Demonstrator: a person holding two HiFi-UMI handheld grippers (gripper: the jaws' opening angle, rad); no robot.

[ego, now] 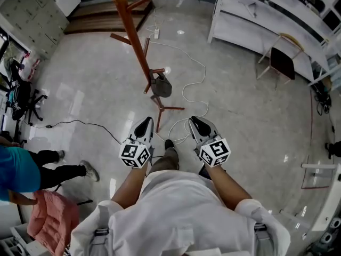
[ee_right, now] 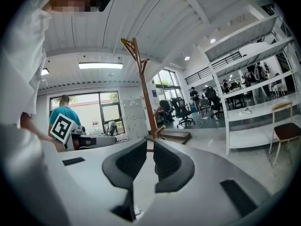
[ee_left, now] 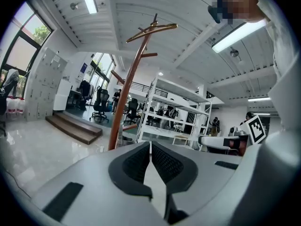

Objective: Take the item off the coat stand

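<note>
A tall orange-brown wooden coat stand (ego: 134,41) rises from the shiny floor ahead of me. A dark grey bag (ego: 161,85) hangs from one of its low pegs, close to the base. Both grippers are held side by side near my waist, well short of the stand. My left gripper (ego: 144,122) is shut and empty; its own view shows the stand's pole (ee_left: 128,86) beyond the shut tips (ee_left: 150,144). My right gripper (ego: 197,121) is also shut with nothing in it, and the stand (ee_right: 143,88) is straight ahead of its tips (ee_right: 149,143).
White shelving (ego: 266,15) with a dark chair (ego: 281,62) in front lines the right side. A white cable (ego: 193,79) loops over the floor by the stand's feet, a black one (ego: 80,124) runs left. A person in a teal shirt (ego: 18,175) sits at the left. Wooden steps (ego: 106,16) lie behind the stand.
</note>
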